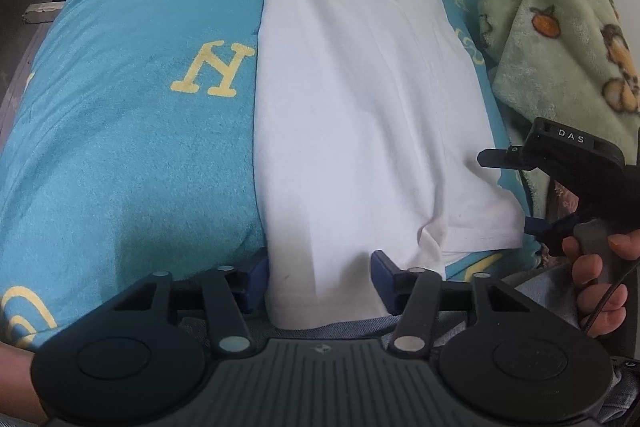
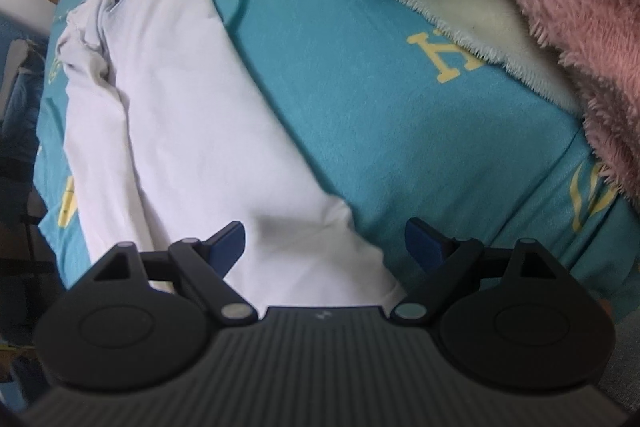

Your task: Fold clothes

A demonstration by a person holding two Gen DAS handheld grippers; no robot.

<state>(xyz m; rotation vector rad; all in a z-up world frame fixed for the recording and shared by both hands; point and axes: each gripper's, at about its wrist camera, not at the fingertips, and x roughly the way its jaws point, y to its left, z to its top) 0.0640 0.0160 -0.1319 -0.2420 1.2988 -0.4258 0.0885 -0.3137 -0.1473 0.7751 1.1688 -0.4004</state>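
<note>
Garment: white shirt (image 1: 360,99), folded lengthwise into a long strip, lies flat on the bed; its near hem hangs over the bed edge.
Bed cover: teal sheet (image 1: 132,147) with yellow letters.
Left gripper (image 1: 320,279): jaws wide, one on each side of the near hem, gripping nothing.
Right gripper (image 2: 324,247): jaws wide, above the shirt's near right corner, gripping nothing.
Right hand (image 1: 600,283): wrapped around the gripper handle.
Blanket: green fleece blanket (image 1: 560,39) bunched just right of the shirt.
</note>
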